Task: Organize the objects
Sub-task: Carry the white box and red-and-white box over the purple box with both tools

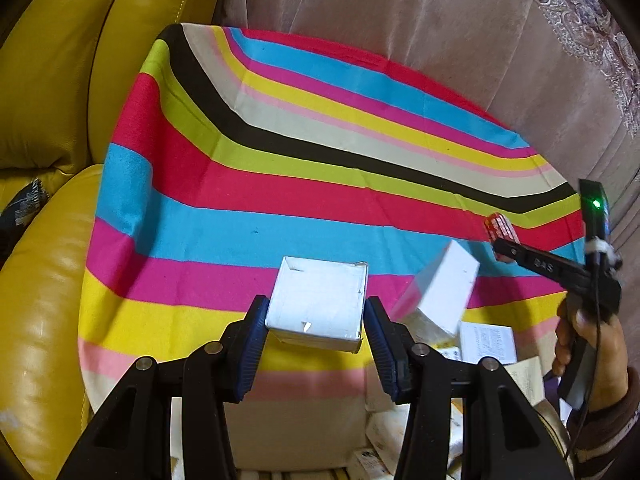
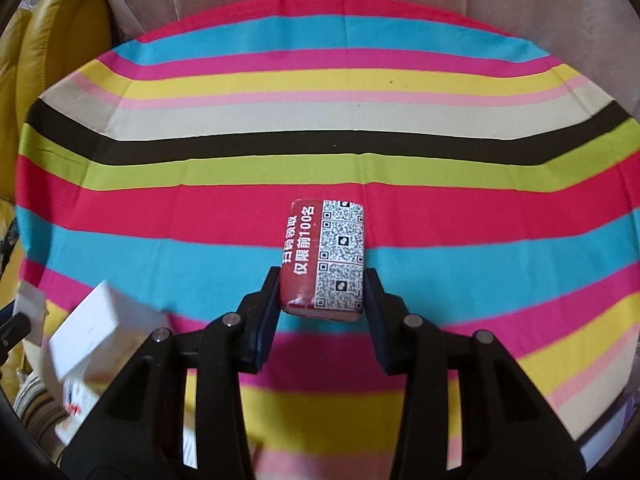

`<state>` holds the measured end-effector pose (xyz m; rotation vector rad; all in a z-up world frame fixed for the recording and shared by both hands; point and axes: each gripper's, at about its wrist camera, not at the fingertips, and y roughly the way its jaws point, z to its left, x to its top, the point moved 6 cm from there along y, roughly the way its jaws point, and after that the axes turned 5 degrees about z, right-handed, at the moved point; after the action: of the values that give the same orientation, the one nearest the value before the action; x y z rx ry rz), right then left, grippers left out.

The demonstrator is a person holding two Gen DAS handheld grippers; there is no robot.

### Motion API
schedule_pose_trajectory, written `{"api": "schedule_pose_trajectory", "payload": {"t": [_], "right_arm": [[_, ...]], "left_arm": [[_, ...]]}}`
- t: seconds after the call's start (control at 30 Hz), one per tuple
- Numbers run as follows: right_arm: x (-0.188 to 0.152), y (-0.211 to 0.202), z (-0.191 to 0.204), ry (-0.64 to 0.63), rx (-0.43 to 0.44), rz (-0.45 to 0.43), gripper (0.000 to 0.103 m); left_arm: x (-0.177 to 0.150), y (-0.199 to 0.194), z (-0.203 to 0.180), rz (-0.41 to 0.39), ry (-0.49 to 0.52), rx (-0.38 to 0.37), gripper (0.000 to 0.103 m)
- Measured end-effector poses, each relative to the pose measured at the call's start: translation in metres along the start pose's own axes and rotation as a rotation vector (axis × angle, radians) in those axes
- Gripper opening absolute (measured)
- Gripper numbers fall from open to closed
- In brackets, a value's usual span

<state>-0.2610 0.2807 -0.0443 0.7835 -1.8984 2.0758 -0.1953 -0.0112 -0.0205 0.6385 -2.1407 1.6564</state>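
Two tools in my charge, each with a box between its pads.

Item one, left tool [image 1: 316, 326]: narrowed onto a white box [image 1: 318, 304] with scuffed corners. Both blue ribbed pads [image 1: 251, 350] press its side faces, so I read it as gripped. The box sits just ahead of my camera, over the yellow and magenta bands of the striped cloth [image 1: 224, 216].

Item two, loose white box [image 1: 440, 294], blurred and tilted, at about 3 o'clock from the held one and just beside it. I cannot tell whether it rests on anything. Below it, at 5 o'clock, a heap of pale cartons and printed leaflets [image 1: 486, 342].

Item three, right tool [image 2: 322, 294]: narrowed onto a red box [image 2: 324, 256] with white Chinese print and a column of QR codes. Its near end is clamped between the dark pads [image 2: 269, 312], its far end pointing to 12 o'clock over the blue and red bands. From the left camera this tool shows at 3 o'clock, the person's hand [image 1: 588, 344] around its grip, a green light lit above.

Item four, table under the cloth, round-edged.

Item five, beyond it: yellow leather sofa [image 1: 60, 80] at 9 to 11 o'clock, pale pink curtain [image 1: 420, 20] at 12 to 2.
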Motion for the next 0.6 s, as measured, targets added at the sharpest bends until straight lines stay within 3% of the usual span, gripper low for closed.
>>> {"api": "schedule_pose_trajectory", "payload": {"t": [0.3, 0.6], "right_arm": [[-0.057, -0.063, -0.003, 0.015, 0.025, -0.030, 0.044], [-0.104, -0.093, -0.019, 0.059, 0.017, -0.022, 0.044]], "left_arm": [[-0.024, -0.028, -0.031, -0.048, -0.006, -0.042, 0.049], [-0.050, -0.048, -0.063, -0.063, 0.007, -0.076, 0.049]]}}
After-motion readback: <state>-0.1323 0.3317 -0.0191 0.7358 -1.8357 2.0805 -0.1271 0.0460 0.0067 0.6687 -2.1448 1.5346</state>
